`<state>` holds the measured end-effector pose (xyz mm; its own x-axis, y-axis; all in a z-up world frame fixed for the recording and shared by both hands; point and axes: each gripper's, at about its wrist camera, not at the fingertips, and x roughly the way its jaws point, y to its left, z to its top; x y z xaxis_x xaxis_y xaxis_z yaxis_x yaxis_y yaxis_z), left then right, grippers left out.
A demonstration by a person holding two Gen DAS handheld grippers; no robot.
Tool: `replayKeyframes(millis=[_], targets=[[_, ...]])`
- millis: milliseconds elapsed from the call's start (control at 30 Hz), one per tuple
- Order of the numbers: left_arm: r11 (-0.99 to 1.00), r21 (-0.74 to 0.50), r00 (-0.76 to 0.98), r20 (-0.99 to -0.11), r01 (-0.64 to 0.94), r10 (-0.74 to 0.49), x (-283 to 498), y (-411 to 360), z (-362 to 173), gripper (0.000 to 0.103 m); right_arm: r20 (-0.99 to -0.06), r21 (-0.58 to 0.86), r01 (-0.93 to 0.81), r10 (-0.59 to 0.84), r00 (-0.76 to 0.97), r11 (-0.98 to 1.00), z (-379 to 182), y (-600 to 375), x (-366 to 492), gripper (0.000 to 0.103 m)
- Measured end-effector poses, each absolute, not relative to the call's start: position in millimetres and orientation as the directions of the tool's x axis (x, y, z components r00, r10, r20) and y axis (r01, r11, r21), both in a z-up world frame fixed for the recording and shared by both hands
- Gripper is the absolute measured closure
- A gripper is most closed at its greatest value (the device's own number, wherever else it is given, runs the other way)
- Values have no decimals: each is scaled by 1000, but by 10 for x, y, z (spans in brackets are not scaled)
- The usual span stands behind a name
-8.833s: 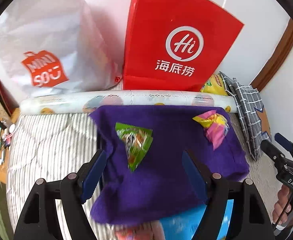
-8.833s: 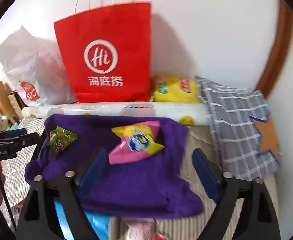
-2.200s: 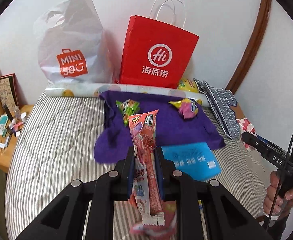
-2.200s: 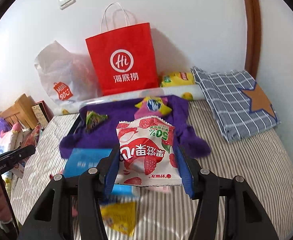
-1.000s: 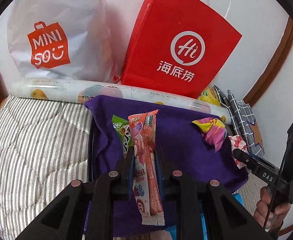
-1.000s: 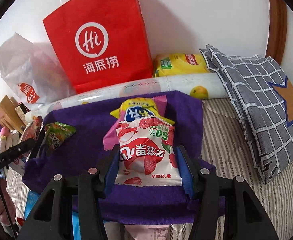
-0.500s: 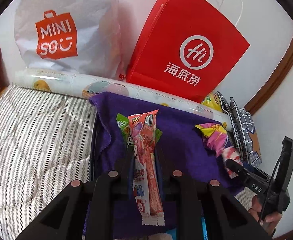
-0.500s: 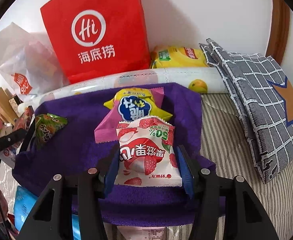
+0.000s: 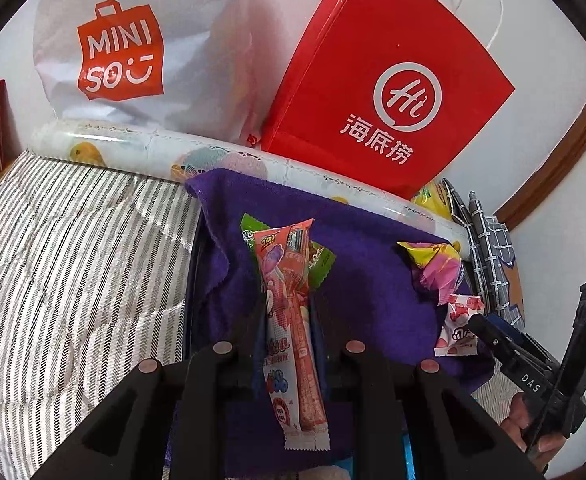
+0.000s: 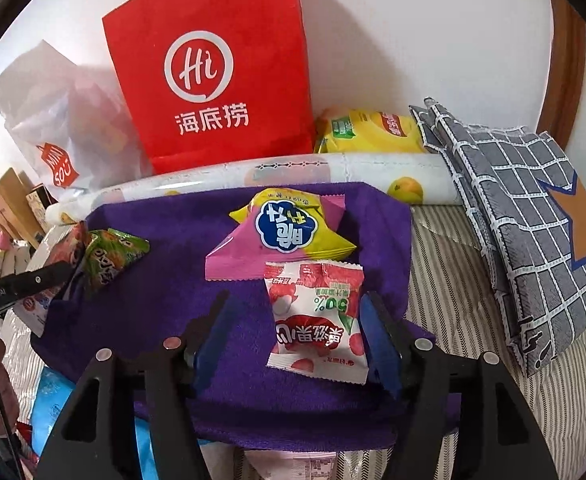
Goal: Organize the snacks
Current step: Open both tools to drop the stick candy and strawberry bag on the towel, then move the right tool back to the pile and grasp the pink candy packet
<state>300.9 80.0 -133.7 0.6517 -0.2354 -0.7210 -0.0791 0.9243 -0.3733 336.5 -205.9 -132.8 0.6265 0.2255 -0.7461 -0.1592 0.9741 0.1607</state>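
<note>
A purple cloth [image 9: 365, 264] [image 10: 173, 272] lies on the striped bed. My left gripper [image 9: 287, 312] is shut on a long pink lollipop packet [image 9: 289, 320], held over the cloth above a green snack packet [image 9: 319, 258]. My right gripper [image 10: 293, 320] is open; a white strawberry candy packet [image 10: 317, 320] lies on the cloth between its fingers, leaning toward the right finger. Just beyond it lies a pink-and-yellow snack bag [image 10: 281, 236]. The green packet [image 10: 113, 258] also shows at left in the right wrist view. The right gripper [image 9: 489, 332] shows at the right of the left wrist view.
A red paper bag [image 9: 381, 96] [image 10: 213, 64] and a white Miniso bag [image 9: 133, 48] stand against the wall behind a printed roll [image 10: 333, 176]. A yellow chip bag [image 10: 369, 132] and a grey checked cushion [image 10: 533, 220] lie right. A blue packet [image 10: 53, 404] lies near.
My right gripper has opened and let go of the strawberry candy packet, which now lies on the purple cloth. My left gripper has moved slightly closer over the green packet, still holding the pink packet.
</note>
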Motion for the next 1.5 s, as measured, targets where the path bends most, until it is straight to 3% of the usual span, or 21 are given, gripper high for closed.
replayKeyframes(millis=[100,200,300,333,733,900,1233,1500], targets=[[924,-373,650,-722,-80,-235,3011,799,-1339,83,-749,173,-156,233,620,972,-1328,-2057,3371,38],[932,-355,640,-732,-67,-232,3012,761,-1337,76,-752,191,-152,244,612,970,-1330,-2065,3370,38],[946,-318,639,-741,-64,-205,3013,711,-1311,52,-758,195,-140,240,606,971,-1331,-2066,3375,36],[948,-312,647,-736,-64,-199,3001,707,-1295,49,-760,192,-135,234,606,972,-1330,-2068,3376,33],[951,-307,706,-682,-40,-190,2841,683,-1066,49,-682,203,-128,234,693,971,-1042,-2124,3156,33],[942,-333,709,-672,-32,-213,2797,699,-1005,49,-708,205,-112,226,669,972,-1018,-2239,2873,34],[955,-298,723,-662,-12,-197,2656,635,-813,49,-803,220,-142,261,536,965,-1513,-2303,2424,48],[959,-283,715,-672,-7,-193,2255,744,-785,49,-832,260,-176,313,458,949,-1734,-2260,2517,50]])
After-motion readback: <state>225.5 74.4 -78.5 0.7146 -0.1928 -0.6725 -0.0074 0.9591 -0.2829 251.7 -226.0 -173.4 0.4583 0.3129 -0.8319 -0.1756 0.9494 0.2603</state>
